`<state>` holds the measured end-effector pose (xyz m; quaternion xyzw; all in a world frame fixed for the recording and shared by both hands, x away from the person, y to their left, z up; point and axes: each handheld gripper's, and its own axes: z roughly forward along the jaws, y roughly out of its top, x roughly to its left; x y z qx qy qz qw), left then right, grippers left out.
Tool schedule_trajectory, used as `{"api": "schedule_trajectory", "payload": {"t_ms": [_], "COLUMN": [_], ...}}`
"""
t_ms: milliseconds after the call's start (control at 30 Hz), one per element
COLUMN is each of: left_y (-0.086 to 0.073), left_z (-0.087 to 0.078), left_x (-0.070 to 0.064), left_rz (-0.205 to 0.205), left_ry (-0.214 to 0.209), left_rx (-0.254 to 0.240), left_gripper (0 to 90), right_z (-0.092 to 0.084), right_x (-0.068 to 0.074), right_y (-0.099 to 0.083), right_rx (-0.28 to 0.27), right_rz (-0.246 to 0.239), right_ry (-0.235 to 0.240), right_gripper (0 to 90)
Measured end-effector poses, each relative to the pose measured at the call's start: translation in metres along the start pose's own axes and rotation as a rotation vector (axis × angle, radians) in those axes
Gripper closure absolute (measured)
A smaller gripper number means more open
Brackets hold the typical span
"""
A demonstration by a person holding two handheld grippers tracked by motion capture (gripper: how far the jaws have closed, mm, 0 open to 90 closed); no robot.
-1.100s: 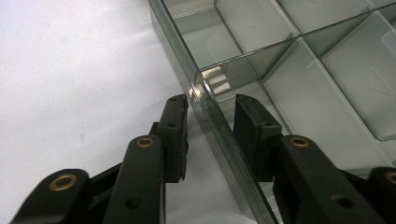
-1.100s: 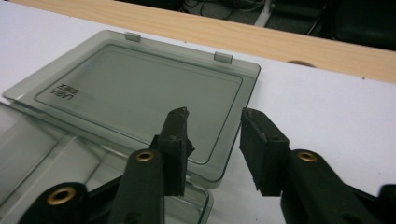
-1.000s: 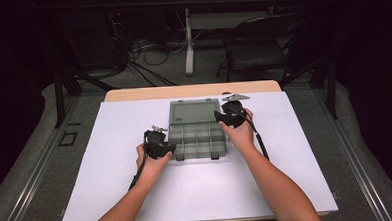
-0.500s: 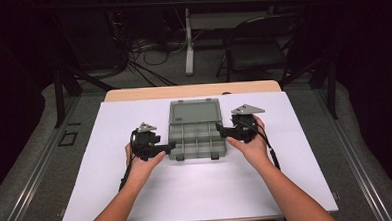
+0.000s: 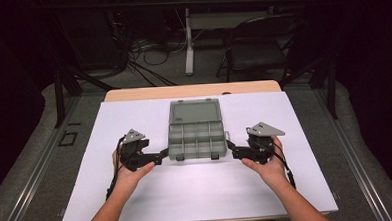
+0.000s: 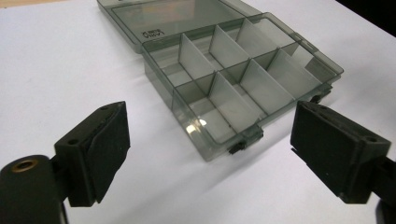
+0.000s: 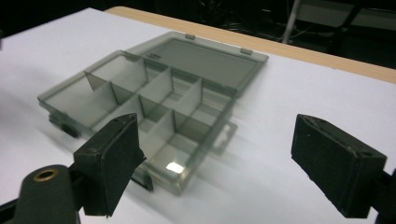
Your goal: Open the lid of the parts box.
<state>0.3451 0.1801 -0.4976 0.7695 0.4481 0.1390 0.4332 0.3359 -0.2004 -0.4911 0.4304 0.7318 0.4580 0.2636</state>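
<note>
- Compartment organiser box (image 5: 195, 134) sits mid-desk (image 5: 197, 190), lid open flat behind it, compartments empty
- Your left hand-held gripper (image 5: 162, 156) and right hand-held gripper (image 5: 231, 148): jaws just opened wide, nothing between them
- Keep both clear of the front latches
- Embossed lid text is unreadable

Both forearms are coming in from the near edge, angling outward across the table. The left hand (image 5: 131, 171) is holding the left gripper (image 5: 161, 156) low, pointing inward toward the right. The right hand (image 5: 264, 163) is holding the right gripper (image 5: 232, 150) pointing inward toward the left. Both grippers' jaws have just been opening and are standing wide apart, gripping nothing.
</note>
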Motion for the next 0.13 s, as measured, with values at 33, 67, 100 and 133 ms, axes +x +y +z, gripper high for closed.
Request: {"api": "schedule_trajectory", "payload": {"t_ms": [33,67,100,133], "left_y": [-0.002,-0.005,-0.006,-0.006], "left_z": [-0.003,-0.009,-0.012,-0.012], "left_x": [0.000,0.002,0.002,0.002], "left_rz": [-0.001,-0.008,-0.010,-0.010], "left_ry": [0.008,0.007,0.007,0.007], "left_rx": [-0.004,-0.014,-0.018,-0.018], "left_gripper": [11.3,10.6,10.5,10.1], "right_z": [-0.005,-0.014,-0.018,-0.018], "right_x": [0.000,-0.001,-0.002,-0.002], "right_y": [-0.003,-0.008,-0.011,-0.011], "right_rx": [0.003,-0.002,-0.010,-0.010], "right_rz": [0.000,0.000,0.001,0.001], "right_ry": [-0.005,-0.013,-0.015,-0.015], "right_gripper": [15.1,14.9,14.8,14.8]}}
